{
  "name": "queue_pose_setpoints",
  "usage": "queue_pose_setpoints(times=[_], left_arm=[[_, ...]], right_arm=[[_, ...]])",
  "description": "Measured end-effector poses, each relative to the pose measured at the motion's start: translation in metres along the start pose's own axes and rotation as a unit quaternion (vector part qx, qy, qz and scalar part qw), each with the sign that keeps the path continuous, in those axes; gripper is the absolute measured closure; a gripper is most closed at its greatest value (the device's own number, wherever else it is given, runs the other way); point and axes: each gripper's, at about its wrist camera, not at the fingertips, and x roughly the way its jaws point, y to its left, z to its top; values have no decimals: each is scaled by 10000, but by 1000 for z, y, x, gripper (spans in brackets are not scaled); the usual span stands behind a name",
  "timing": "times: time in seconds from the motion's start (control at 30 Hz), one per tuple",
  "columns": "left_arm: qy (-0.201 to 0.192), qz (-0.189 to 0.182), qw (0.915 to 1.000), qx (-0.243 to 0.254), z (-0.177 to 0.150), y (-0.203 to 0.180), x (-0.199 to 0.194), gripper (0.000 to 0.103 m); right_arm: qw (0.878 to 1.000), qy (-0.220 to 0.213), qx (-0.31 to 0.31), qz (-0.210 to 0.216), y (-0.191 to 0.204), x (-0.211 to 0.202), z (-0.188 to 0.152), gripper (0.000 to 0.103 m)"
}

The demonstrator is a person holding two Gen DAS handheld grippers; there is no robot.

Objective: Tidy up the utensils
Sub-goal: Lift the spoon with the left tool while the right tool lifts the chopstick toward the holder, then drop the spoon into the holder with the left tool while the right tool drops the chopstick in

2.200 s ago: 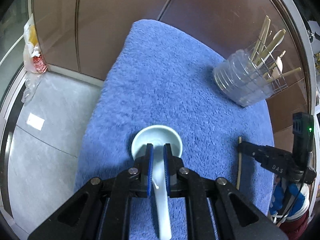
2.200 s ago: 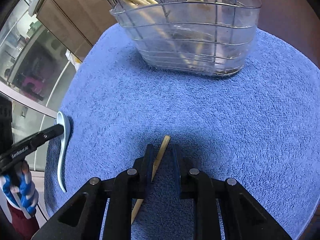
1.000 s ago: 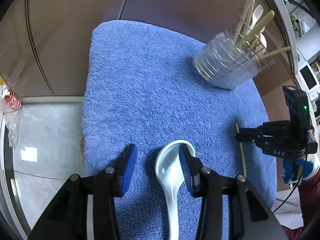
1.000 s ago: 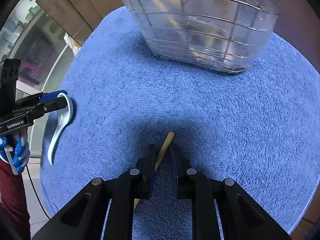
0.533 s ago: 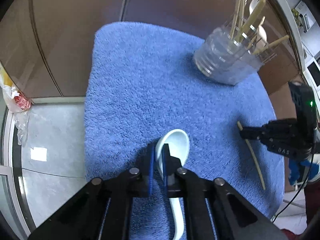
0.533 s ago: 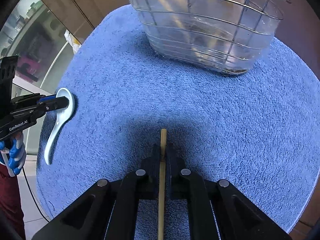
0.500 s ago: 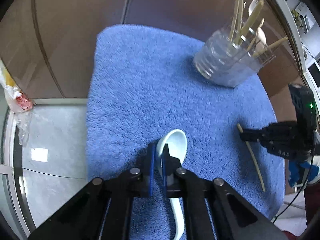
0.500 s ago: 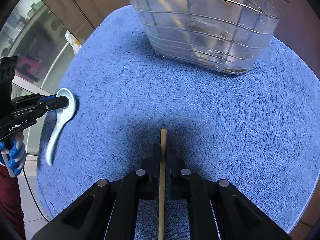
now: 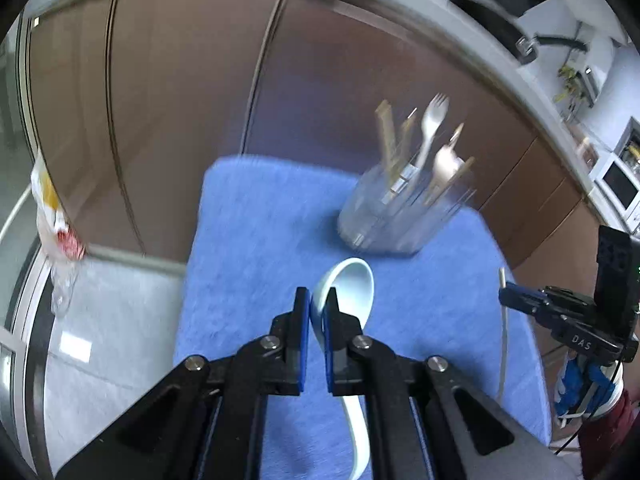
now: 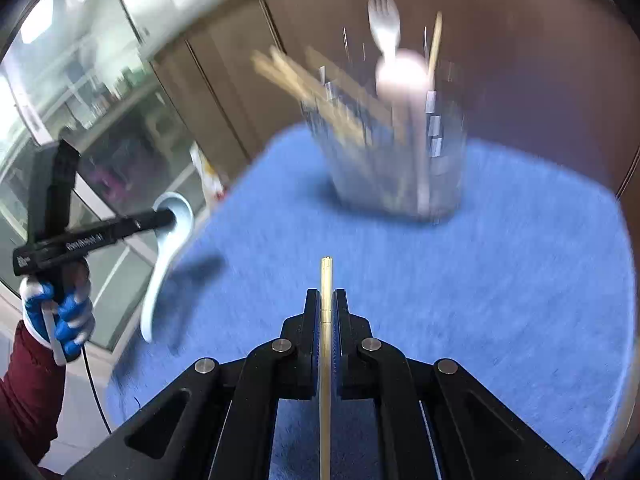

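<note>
Blue towel (image 9: 248, 240) fills the middle of both views, spread flat. On it, toward the upper right of the left wrist view, stands the clear utensil holder (image 9: 384, 220), blurred, with wooden sticks and a pale fork (image 9: 432, 120) poking up out of it; in the right wrist view that holder (image 10: 400, 176) sits upper centre.

Your left tongs (image 9: 316, 312) are pinched nearly closed on the rim of the white soup spoon (image 9: 352, 288): bowl ahead of the tips, handle trailing down toward the lower edge of the frame. From the right wrist view, that spoon (image 10: 168, 236) hangs at centre left, off the towel's left edge, bowl up, handle sloping down.

Your right tongs (image 10: 326, 304) are clamped tight on a single chopstick (image 10: 326, 280), which runs straight up the frame's centre line, its tip just past the fingertips and pointing toward the holder. In the left wrist view, that chopstick (image 9: 505, 336) shows at the right.
</note>
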Motion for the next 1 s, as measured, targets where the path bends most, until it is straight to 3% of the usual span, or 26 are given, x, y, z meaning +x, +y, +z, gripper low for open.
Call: queue_pose_setpoints(times=[0.17,0.3,0.43,0.6,0.73,1.0], left_arm=[[-733,-120,9972,123,39,-39,-27,97],[-1343,-209,9907,-74,82,-60,-39,97],[-1963,93,9803,-211,118,-75,-30,97],[-2680,524,9610,-446,146,-83,2,97],[-2961,761,9498,-669,146,-76,31,97],[-3649,1222,9195,-799,128,-83,72,97]], right_arm=[[9888,-1462,-299,-54,14,-60,48,97],[9654,-2591,-282,-106,12,-92,85,97],[9430,-3323,-111,-126,1,-97,118,97],[9277,-3730,135,-26,-18,-76,152,97],[9211,-3891,159,4,-20,-48,169,97],[9180,-3947,-220,-319,-16,-8,157,97]])
